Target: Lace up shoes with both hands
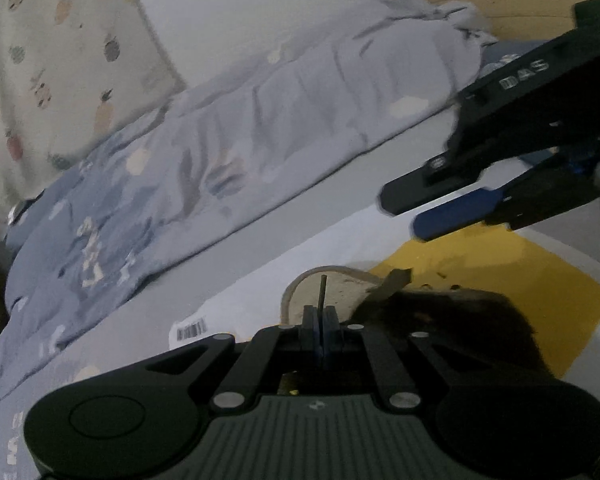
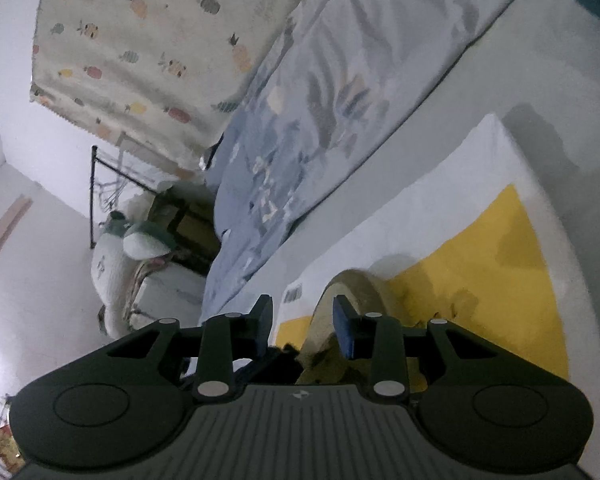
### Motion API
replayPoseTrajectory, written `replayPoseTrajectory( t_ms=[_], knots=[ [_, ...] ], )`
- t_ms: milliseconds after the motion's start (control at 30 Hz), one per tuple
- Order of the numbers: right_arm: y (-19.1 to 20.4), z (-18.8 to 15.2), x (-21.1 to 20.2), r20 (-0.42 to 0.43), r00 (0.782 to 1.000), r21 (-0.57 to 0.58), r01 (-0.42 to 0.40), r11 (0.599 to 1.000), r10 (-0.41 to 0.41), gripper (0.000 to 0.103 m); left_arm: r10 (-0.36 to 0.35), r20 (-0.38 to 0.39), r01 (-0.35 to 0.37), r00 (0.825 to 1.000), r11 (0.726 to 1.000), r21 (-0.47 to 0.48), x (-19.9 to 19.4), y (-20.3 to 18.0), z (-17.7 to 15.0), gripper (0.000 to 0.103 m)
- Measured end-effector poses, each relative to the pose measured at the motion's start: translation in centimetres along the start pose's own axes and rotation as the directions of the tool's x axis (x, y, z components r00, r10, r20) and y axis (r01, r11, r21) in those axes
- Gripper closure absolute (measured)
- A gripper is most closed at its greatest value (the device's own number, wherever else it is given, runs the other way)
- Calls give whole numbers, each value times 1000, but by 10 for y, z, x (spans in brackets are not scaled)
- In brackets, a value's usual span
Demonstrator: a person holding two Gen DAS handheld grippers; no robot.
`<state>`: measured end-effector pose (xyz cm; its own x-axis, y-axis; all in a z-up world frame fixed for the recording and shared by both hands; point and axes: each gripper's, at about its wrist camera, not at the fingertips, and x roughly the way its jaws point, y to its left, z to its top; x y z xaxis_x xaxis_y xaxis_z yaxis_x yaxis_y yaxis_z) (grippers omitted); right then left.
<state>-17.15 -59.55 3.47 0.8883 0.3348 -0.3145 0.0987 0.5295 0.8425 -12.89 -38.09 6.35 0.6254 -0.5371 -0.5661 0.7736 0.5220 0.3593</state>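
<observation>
The left gripper (image 1: pixel 321 320) is clamped down tight, and poking straight up out of its closed jaws is a thin dark lace tip (image 1: pixel 322 292) — it has the lace end pinched. Over at two o'clock in the left wrist view, the right gripper (image 1: pixel 404 212) hangs in the air, jaws partly apart, nothing between them.

The shoe (image 1: pixel 340 292) sits just past the left gripper's fingertips, pale rubber toe toward twelve o'clock, dark upper spreading toward three o'clock. It rests on a white-and-yellow box (image 1: pixel 540 280) lying on the bed. In the right wrist view the same shoe (image 2: pixel 352 284) shows right ahead of the half-open jaws, its toe cap curving up at twelve o'clock.

As for handling, the lace looks thin and limp, stiff only at its tip, so that hardened end is the sensible spot to hold for threading; a grip further back would probably let it flop. The shoe seems light and liable to slide on the smooth box, so the free gripper would likely need to steady it by the upper, near the eyelets.

Containers: only the box, closed as far as can be seen, contents hidden. A blue patterned quilt (image 1: pixel 180 152) lies bunched from nine to one o'clock.
</observation>
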Motion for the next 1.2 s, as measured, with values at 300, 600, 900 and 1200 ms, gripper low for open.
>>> replayPoseTrajectory(
  t_ms=[300, 600, 900, 1200],
  knots=[
    [-4, -12, 24, -72, 997, 52, 22, 998, -18, 81, -35, 4, 35, 999, 995, 88, -17, -16, -7, 101],
    [-3, -13, 40, -81, 996, 113, -35, 993, 45, 82, -76, -54, 83, 996, 985, 153, -5, -23, -10, 101],
    [4, -5, 31, -30, 998, 78, -53, 996, 55, 81, -93, -80, 107, 992, 976, 192, -2, -28, -10, 101],
    [-3, 11, 13, 9, 999, 33, 40, 999, -41, 81, -67, -108, 89, 992, 972, 216, 6, -31, -4, 100]
  ],
)
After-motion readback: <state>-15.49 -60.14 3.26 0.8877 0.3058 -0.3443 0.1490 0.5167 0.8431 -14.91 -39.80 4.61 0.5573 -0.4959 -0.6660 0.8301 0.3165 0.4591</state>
